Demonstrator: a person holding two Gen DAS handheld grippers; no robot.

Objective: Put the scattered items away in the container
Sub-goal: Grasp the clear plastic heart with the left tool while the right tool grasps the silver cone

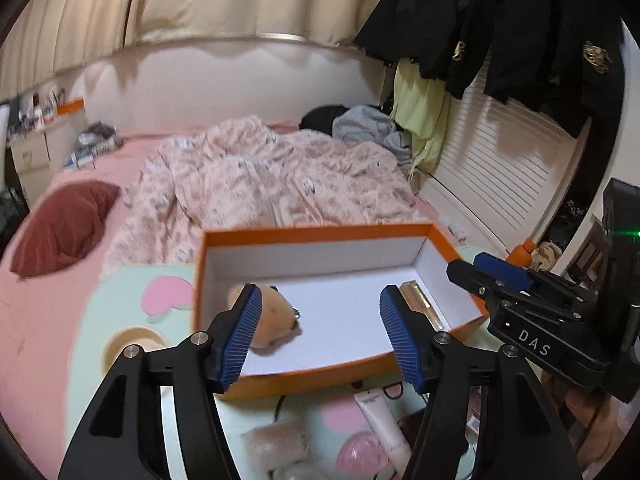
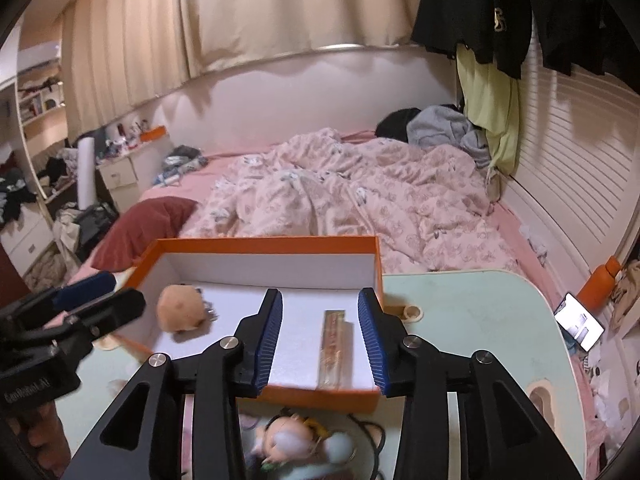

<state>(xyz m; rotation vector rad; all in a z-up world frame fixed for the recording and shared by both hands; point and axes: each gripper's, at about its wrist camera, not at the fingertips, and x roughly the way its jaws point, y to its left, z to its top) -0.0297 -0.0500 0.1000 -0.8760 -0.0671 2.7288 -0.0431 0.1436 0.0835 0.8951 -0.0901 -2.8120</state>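
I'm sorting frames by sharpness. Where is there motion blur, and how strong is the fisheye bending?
Left wrist view: the orange box and plush toy are smeared, the bedding soft. Right wrist view: the gold tube and the doll are blurred. Both views bow the curtain rail and darken at the corners.

White letters "DAS" stand on the black body of the right gripper (image 1: 496,280) (other labels too blurred to read).

Doll (image 2: 296,440) at bottom centre of right wrist view — blurred, partly hidden behind gripper arms; details unreadable.
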